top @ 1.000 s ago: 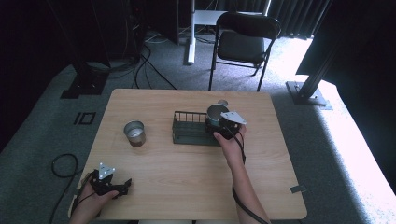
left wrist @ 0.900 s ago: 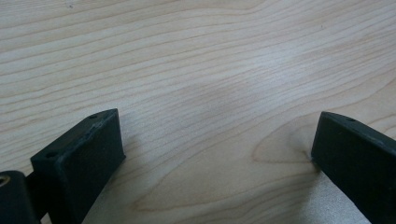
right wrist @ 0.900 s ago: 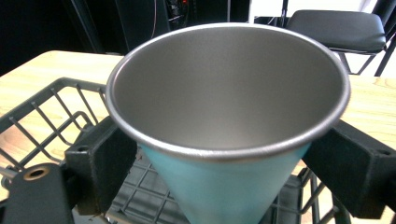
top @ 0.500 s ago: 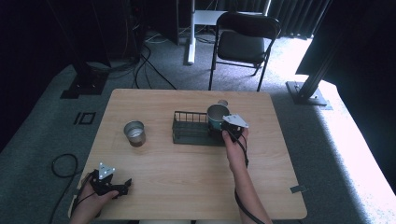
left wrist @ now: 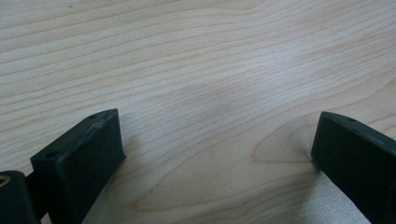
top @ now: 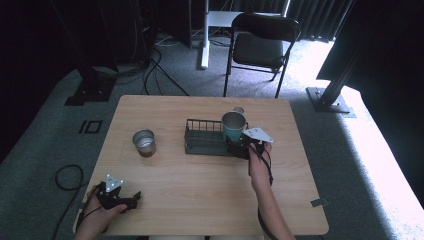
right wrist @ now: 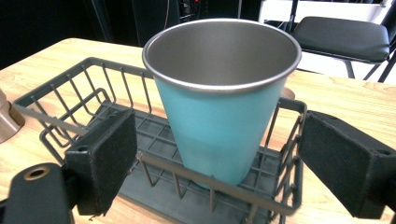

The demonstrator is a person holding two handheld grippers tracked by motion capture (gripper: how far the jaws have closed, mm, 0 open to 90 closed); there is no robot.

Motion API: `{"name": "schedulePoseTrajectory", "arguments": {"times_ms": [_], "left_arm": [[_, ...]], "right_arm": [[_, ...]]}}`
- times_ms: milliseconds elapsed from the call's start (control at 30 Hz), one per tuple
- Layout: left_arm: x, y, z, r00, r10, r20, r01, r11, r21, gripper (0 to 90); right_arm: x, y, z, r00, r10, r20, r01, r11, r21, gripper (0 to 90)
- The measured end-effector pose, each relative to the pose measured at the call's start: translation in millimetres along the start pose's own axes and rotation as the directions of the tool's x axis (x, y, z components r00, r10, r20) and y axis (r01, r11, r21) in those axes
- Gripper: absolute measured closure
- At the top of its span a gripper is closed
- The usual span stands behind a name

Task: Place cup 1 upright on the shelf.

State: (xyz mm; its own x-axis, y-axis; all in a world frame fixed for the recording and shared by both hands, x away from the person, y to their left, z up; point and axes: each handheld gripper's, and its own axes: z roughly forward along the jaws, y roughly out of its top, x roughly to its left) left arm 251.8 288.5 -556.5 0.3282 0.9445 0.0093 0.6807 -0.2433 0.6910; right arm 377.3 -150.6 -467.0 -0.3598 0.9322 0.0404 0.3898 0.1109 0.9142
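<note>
A teal metal cup (top: 233, 125) (right wrist: 224, 102) stands upright in the right end of a dark wire basket (top: 202, 139) (right wrist: 60, 112) at the table's middle. My right gripper (top: 239, 148) (right wrist: 219, 144) is just in front of the basket's near wall. It is open, with one jaw on each side of the cup and neither touching it. A steel cup (top: 144, 142) stands on the table left of the basket. My left gripper (top: 132, 200) (left wrist: 215, 140) rests open at the near left corner, with bare wood between its jaws.
Another cup (top: 239, 110) sits on the table just behind the basket. The wooden table (top: 200, 200) has free room in front of the basket. A black folding chair (top: 260, 47) stands beyond the far edge, and cables lie on the floor at the left.
My right gripper has drawn back a little from the teal cup toward the near side. The cup stays in the basket. The left gripper has not moved.
</note>
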Motion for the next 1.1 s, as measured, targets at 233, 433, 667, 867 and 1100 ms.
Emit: {"name": "schedulePoseTrajectory", "arguments": {"times_ms": [233,433,667,867,1100], "left_arm": [[0.0,0.0,0.0,1.0,0.0,0.0,0.0,1.0,0.0,2.8],[0.0,0.0,0.0,1.0,0.0,0.0,0.0,1.0,0.0,2.8],[0.0,0.0,0.0,1.0,0.0,-0.001,0.0,1.0,0.0,2.8],[0.0,0.0,0.0,1.0,0.0,-0.001,0.0,1.0,0.0,2.8],[0.0,0.0,0.0,1.0,0.001,-0.001,-0.001,1.0,0.0,2.8]], "right_arm": [[-6.7,-5.6,-11.4,0.9996,-0.01,-0.028,0.01,1.0,0.009,11.4],[-15.5,-14.7,-18.9,0.9992,-0.013,-0.039,0.014,1.0,0.021,11.4],[-25.9,-29.7,-26.9,0.9987,-0.019,-0.048,0.021,0.999,0.041,11.4],[-36.1,-44.1,-36.4,0.9989,-0.014,-0.046,0.017,0.998,0.058,11.4],[-44.3,-57.8,-42.4,0.999,-0.008,-0.044,0.011,0.997,0.074,11.4]]}}
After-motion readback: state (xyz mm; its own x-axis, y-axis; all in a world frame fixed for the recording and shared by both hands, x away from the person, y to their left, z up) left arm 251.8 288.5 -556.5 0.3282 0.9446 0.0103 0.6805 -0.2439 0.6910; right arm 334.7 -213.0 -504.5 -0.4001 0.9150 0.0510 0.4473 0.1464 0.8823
